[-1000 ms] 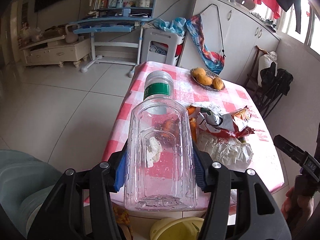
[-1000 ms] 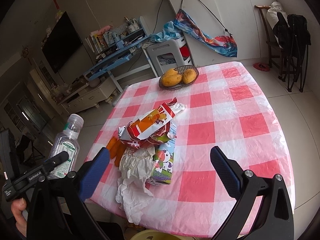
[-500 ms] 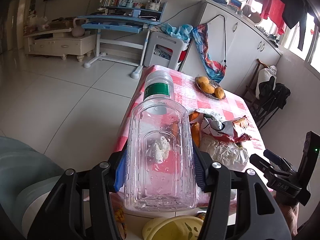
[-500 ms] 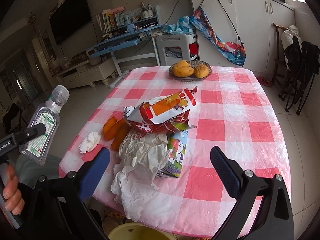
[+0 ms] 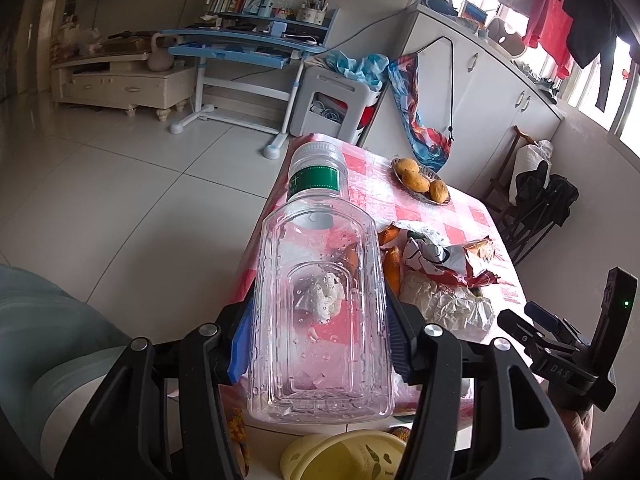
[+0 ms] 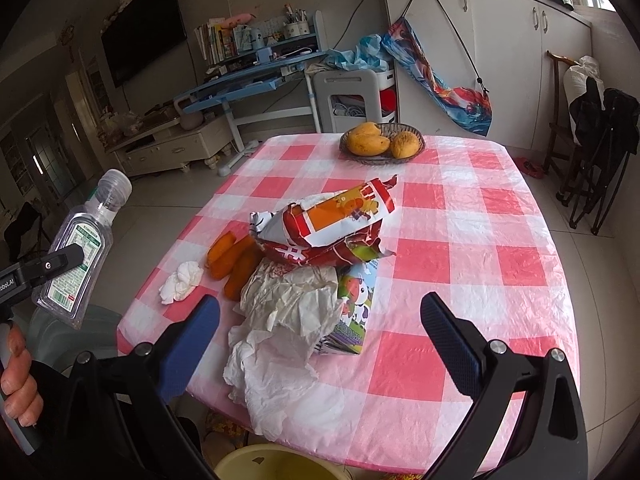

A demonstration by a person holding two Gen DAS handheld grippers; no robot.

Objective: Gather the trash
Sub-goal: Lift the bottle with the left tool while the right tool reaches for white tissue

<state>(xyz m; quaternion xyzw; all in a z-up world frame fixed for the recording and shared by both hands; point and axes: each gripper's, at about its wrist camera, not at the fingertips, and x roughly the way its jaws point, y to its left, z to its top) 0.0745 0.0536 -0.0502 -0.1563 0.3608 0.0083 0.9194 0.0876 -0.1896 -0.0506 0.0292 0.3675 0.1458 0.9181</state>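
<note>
So my left gripper (image 5: 320, 344) is clamped around an empty clear plastic bottle (image 5: 320, 304), blue pads pressed on both flat sides, roughly half spread. The bottle sticks out ahead of the fingers with its cap end pointing away and a bit up, held off the near left edge of the table (image 6: 480, 216) rather than over it. From the right camera I can see the bare hand (image 6: 16, 380) wrapped round that gripper's handle, low at the left.

My right gripper (image 6: 320, 344) has its jaws wide apart with nothing between them, touching nothing. It's angled down at the table, hovering over the near edge.

Right ahead of those open fingers is the trash pile: crumpled white paper (image 6: 288, 332) closest, hanging a little over the edge, a milk carton (image 6: 356, 304) just beside it, and a red snack bag (image 6: 328, 224) lying on top further back. Left of the pile are some orange peels (image 6: 236, 260) and a small wadded tissue (image 6: 182, 282). A yellow bin (image 6: 276, 464) sits below both grippers, under the table edge. A basket of mangoes (image 6: 380, 142) is well beyond at the far side.
</note>
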